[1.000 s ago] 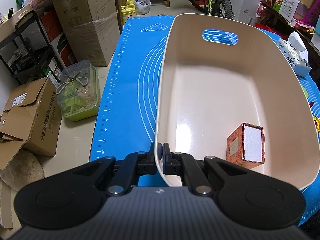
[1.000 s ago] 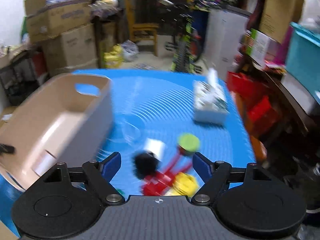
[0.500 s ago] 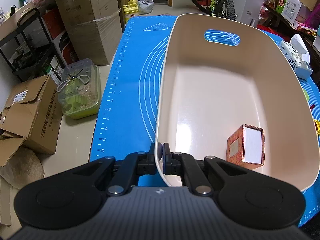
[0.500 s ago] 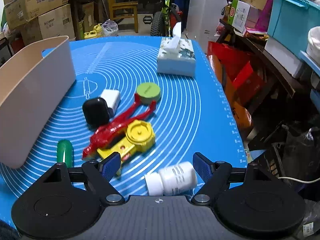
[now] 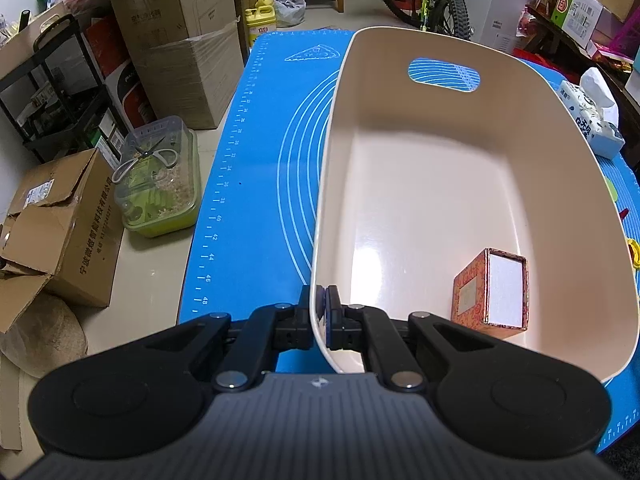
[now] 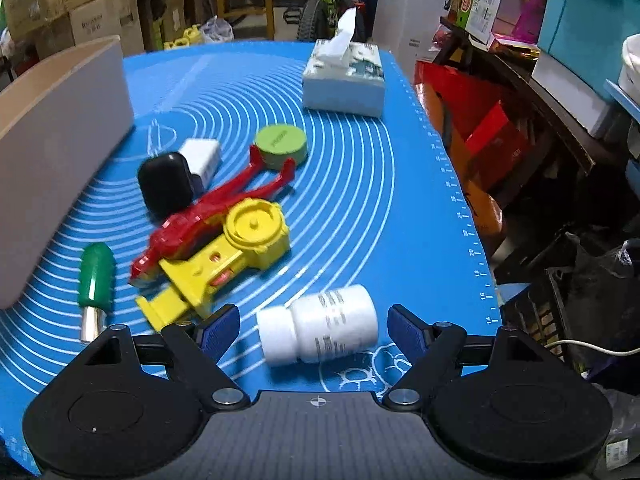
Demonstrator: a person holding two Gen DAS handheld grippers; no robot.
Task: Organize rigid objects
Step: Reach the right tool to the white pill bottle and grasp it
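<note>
Left gripper (image 5: pixel 320 308) clamped on the bin (image 5: pixel 440 52) rim, right gripper (image 6: pixel 314 326) spread around the white bottle (image 6: pixel 320 330); better to drop lower and centre before squeezing

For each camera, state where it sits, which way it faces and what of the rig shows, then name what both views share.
Left wrist: on the left gripper, looking forward and down into the beige bin holding an orange box; its fingers clamp the bin's near rim.
Right wrist: on the right gripper, looking forward and down over the blue mat; its open fingers flank a white bottle.
Shared: bin, mat, tissue box.
</note>
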